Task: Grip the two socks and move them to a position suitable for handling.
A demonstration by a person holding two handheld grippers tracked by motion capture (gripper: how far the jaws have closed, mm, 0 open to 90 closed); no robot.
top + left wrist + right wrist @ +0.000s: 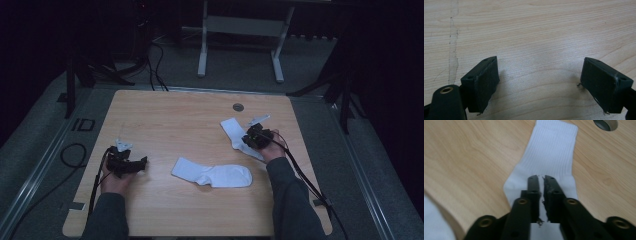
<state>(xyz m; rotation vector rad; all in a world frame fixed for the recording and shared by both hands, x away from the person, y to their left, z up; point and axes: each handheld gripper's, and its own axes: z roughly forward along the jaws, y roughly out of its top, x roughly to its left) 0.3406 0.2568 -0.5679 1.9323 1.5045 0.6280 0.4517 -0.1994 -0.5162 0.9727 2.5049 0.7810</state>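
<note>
The white ribbed cotton sock [549,157] on the right side of the light wooden bench [165,115] is the one being worked on, lying flat with its cuff pointing toward the far edge, near the round cable hole [605,123] in the bench top. The right gripper [542,180] sits right over its heel area with the jaws nearly together, just a thin sliver of white showing between them, so it looks pinched on a fold of the fabric, though I can't swear how much cloth is actually caught. If the plan is to drag or lift this sock toward its mate, I'd say keep the pinch firm and pull low and slow so the knit doesn't slip out, and grab enough layers that the whole thing follows instead of just stretching. The second white sock [212,175] lies bent in the middle of the bench, nearer the person, well apart from the first one. Over on the left, the left gripper [539,82] rests on bare wood with its jaws spread wide, nothing between them and nothing touched. Beyond the bench there's a grey carpeted floor [240,65] with a white metal stand [240,30], pretty dim back there.
</note>
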